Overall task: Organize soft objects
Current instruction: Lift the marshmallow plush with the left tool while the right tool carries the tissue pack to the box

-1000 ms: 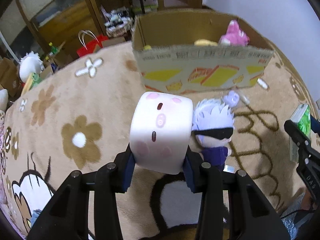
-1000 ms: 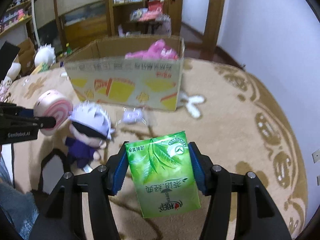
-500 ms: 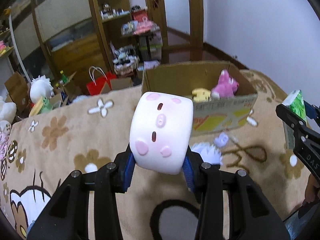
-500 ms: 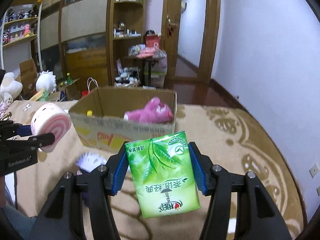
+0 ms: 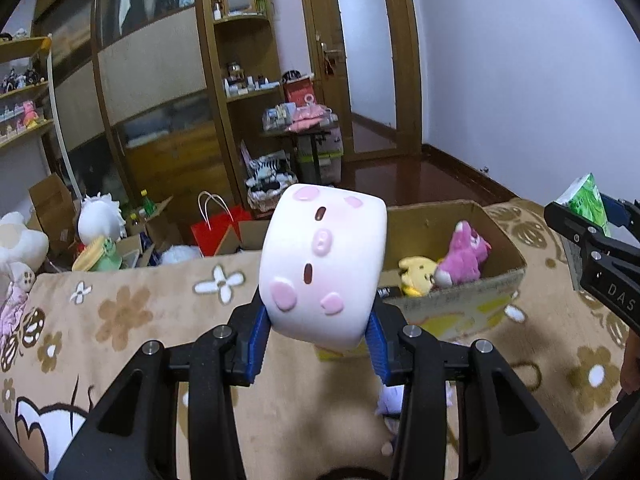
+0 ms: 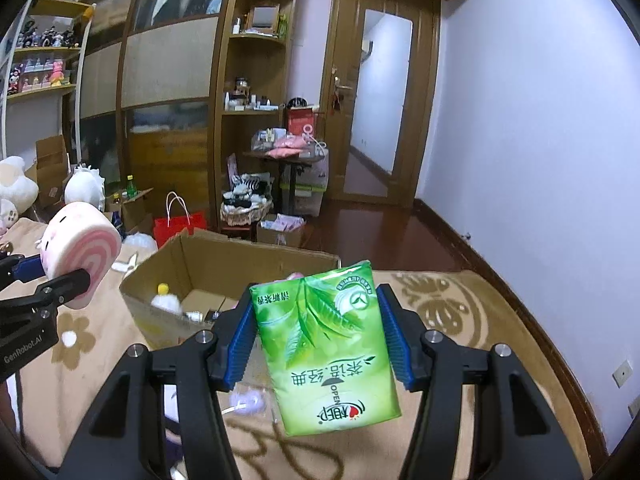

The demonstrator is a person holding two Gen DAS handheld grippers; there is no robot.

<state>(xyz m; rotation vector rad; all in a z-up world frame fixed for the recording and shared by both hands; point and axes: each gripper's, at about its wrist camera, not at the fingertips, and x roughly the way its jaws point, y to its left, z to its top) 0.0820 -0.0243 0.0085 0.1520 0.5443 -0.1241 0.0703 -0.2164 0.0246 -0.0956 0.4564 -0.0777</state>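
Observation:
My left gripper (image 5: 318, 346) is shut on a white roll-shaped plush with pink spots (image 5: 322, 264), held high above the rug; it also shows in the right wrist view (image 6: 82, 254). My right gripper (image 6: 318, 344) is shut on a green tissue pack (image 6: 326, 348), seen too at the right edge of the left wrist view (image 5: 586, 204). An open cardboard box (image 5: 480, 300) stands ahead on the rug, holding a pink plush (image 5: 466, 252) and a yellow plush (image 5: 416, 272). The box shows in the right wrist view (image 6: 160, 300).
A beige flowered rug (image 5: 140, 312) covers the surface. A small lilac toy (image 6: 248, 402) lies below the right gripper. Past the rug's far edge are a red bag (image 5: 212, 228), boxes, white plush toys (image 5: 100, 218), shelves and a doorway.
Both grippers have risen with their loads and tilted up. The white-haired doll on the rug has dropped out of view, and the inside of the box now shows.

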